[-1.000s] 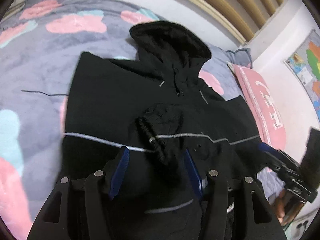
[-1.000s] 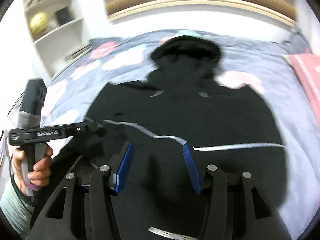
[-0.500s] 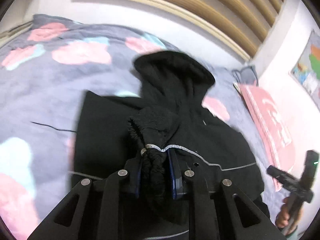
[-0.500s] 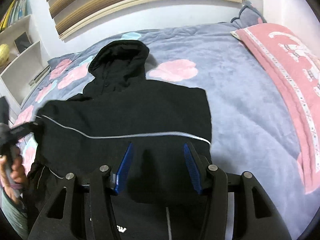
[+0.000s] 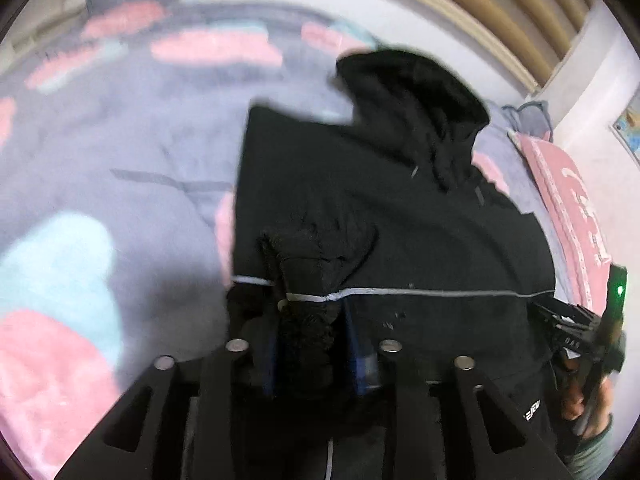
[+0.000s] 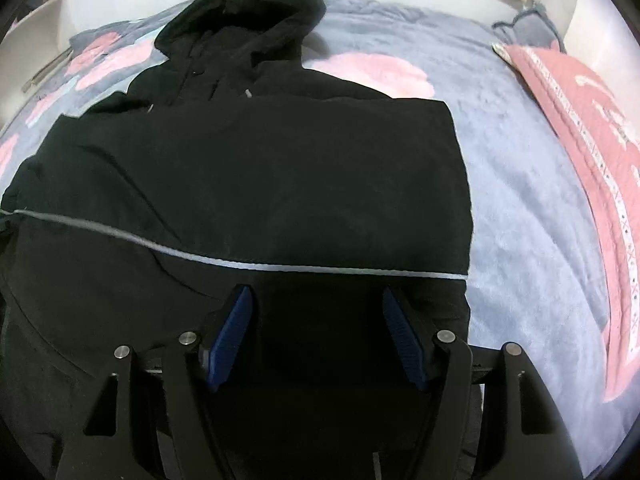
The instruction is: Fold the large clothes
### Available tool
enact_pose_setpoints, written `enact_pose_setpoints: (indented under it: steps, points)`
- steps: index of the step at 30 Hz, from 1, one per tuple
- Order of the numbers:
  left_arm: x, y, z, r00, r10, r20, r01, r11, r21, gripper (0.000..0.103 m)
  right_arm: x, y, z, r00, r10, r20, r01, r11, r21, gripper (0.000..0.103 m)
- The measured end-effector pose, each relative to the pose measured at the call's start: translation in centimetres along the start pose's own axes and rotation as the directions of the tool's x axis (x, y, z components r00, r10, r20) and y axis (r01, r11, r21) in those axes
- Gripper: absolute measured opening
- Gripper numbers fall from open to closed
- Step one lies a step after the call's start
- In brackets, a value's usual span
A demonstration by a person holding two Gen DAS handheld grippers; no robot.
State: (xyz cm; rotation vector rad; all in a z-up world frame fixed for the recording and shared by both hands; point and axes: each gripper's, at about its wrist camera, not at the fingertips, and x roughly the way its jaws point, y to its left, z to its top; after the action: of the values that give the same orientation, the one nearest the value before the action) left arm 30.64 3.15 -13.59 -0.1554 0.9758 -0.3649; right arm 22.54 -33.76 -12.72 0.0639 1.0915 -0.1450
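One black hoodie [image 6: 256, 184] flat on the bed [image 6: 520, 200], hood far, long axis near-to-far. Left gripper [image 5: 312, 344] clamped, seemingly, on the fleecy cuff [image 5: 308, 320], sleeve across the chest. Right gripper [image 6: 316, 336] spread wide, empty, above the near hem.

One black hoodie [image 6: 280, 168], one pink pillow [image 6: 592, 168], two grippers [image 6: 316, 332].

The left tool [image 5: 310, 336] has its two blue-padded fingers [image 5: 269, 354] drawn close together, pinching a bunched black cuff [image 5: 306, 320] between them. The right tool [image 6: 316, 334] holds its blue fingers [image 6: 231, 338] spread wide with nothing between them. In the left wrist view it appears off to the right, gripped by the person's right hand [image 5: 576, 394].
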Motion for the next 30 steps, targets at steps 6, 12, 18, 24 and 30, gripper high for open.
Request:
enact_pose_setpoints:
  steps: [6,12,18,24,30]
  points:
    - [-6.7,-5.7,0.8,0.973,0.05,0.224,-0.081,0.988,0.134,0.042,-6.2,2.3,0.0,0.969,0.156,0.19,-0.154,0.988,-0.021,0.07]
    - [0.8,-9.4,0.0,0.997,-0.075,-0.027,0.079,0.984,0.162,0.042,-0.1,6.1,-1.4,0.994,0.099,0.048,-0.096,0.993,-0.061,0.069]
    - [6.8,-6.1,-2.0,0.992,-0.085,-0.088,0.091,0.994,0.067,0.04,0.8,5.8,-3.2,0.989,0.089,0.115,-0.079,0.993,-0.088,0.07]
    - [5.1,-6.6,-4.4,0.996,-0.082,0.039,0.075,0.986,0.148,0.04,-0.3,5.4,-5.6,0.969,0.115,0.22,-0.102,0.992,-0.068,0.071]
    - [5.9,-8.2,-2.8,0.999,-0.021,-0.03,0.026,0.985,0.172,0.041,0.5,5.8,-3.6,0.986,0.097,0.133,-0.089,0.994,-0.062,0.072]
